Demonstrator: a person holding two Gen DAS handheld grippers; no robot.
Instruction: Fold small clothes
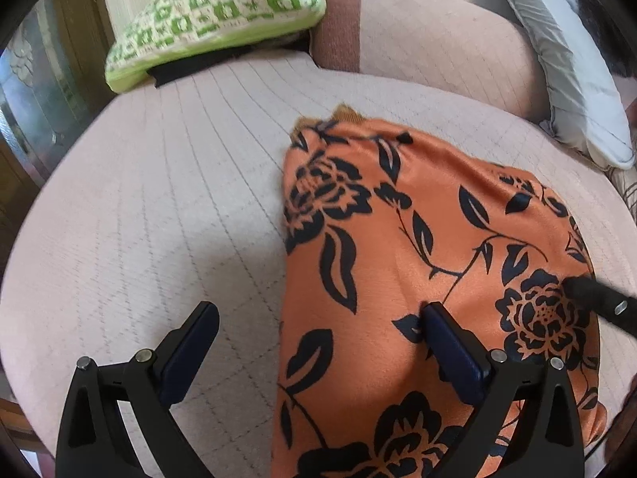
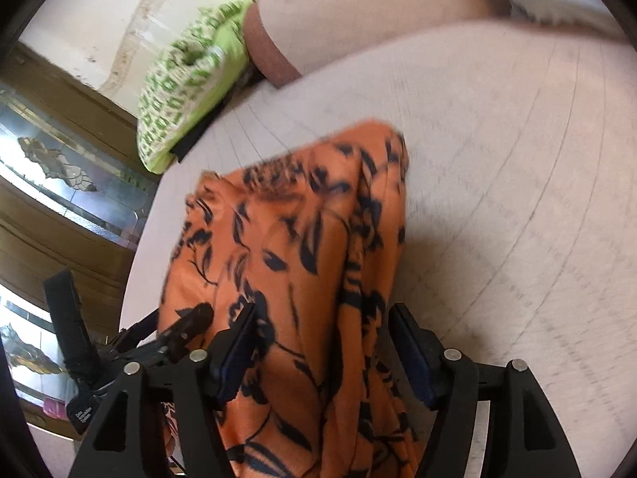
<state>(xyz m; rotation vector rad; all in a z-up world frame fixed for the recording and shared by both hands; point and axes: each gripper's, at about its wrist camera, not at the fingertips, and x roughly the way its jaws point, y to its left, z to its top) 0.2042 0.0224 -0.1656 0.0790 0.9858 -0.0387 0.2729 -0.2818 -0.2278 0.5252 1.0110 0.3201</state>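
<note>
An orange garment with a black flower print (image 1: 418,247) lies folded lengthwise on the pale quilted bed (image 1: 159,199). My left gripper (image 1: 318,326) is open over its left edge: the left finger hangs above bare bed, the right finger is over the cloth. A black finger of my right gripper (image 1: 597,298) touches the cloth at the right. In the right wrist view the garment (image 2: 302,247) runs between the fingers of my open right gripper (image 2: 322,330), bunched and blurred. The left gripper (image 2: 187,322) shows at its left edge.
A green-and-white patterned pillow (image 1: 215,12) lies at the far left of the bed against the padded pink headboard (image 1: 430,36). A grey-white pillow (image 1: 569,67) lies at the far right. Wooden furniture with glass panels (image 2: 59,167) stands beside the bed.
</note>
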